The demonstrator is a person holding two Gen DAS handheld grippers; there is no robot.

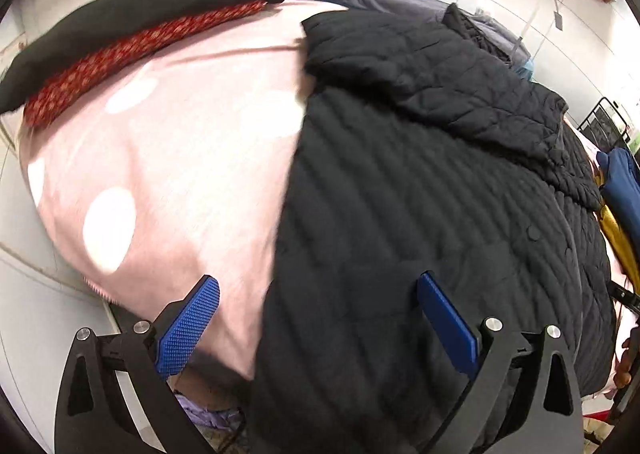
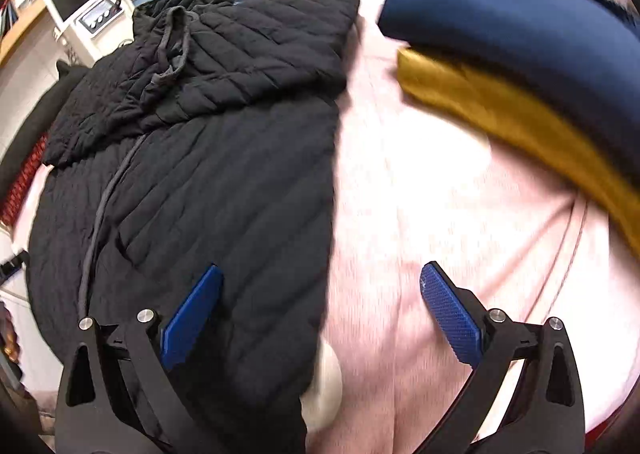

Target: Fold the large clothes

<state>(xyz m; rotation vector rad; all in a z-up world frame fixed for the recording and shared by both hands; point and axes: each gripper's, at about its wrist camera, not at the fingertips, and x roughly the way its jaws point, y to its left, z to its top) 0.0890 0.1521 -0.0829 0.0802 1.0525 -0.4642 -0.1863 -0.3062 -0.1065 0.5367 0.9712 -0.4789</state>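
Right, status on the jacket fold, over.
Left gripper open, right gripper open, both empty. Black quilted jacket flat on pink dotted blanket, sides folded in. Navy and mustard clothes stacked alongside, clear.

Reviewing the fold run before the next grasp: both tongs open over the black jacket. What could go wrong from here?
1. The black quilted jacket lies on the pink dotted cover; the left tongs straddle that edge and might pinch both.
2. The hood drawstring lies loose and could snag or bunch in a fold.
3. The navy and mustard stack sits close by the right tongs; a wide sweep may topple it.
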